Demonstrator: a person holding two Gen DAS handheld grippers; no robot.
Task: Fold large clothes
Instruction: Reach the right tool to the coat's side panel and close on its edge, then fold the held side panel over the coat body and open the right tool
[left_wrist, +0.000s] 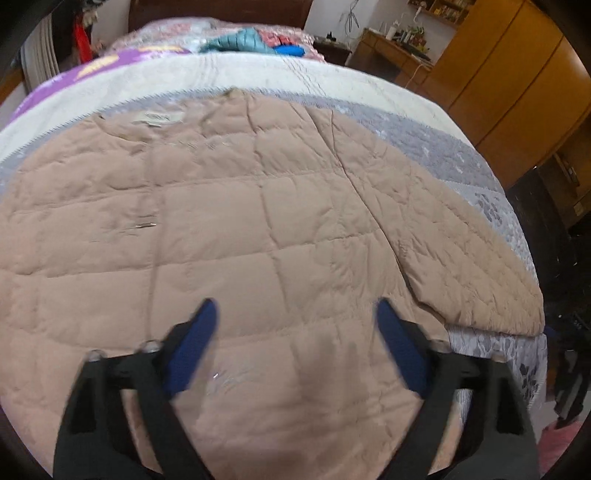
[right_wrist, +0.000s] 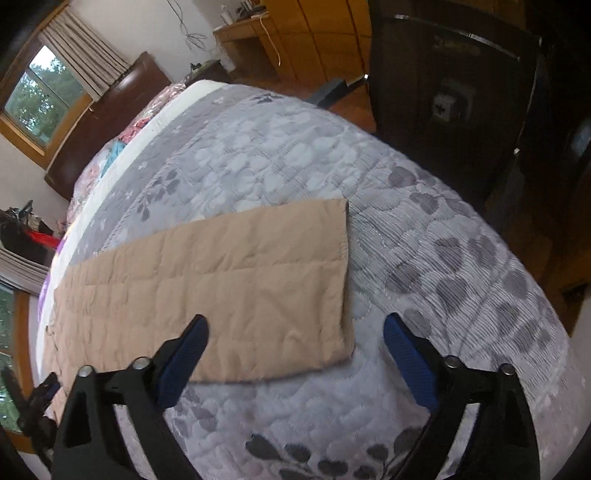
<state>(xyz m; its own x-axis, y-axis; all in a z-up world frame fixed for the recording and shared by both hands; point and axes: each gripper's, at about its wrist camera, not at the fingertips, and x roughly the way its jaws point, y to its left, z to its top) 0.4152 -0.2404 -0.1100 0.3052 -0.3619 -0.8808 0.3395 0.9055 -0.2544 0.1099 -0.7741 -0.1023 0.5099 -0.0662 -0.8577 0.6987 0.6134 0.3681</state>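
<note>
jacket label (left_wrist: 157, 119), print too blurred

Soft daylight from window (right_wrist: 40, 96); slight motion blur; strong fisheye warp, dark corners; room edges dim.

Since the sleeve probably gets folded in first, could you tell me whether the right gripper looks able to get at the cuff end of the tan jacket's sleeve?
Probably yes. The right gripper is open, empty, and the sleeve cuff lies flat on the grey bedspread between its fingers, uncovered.
</note>
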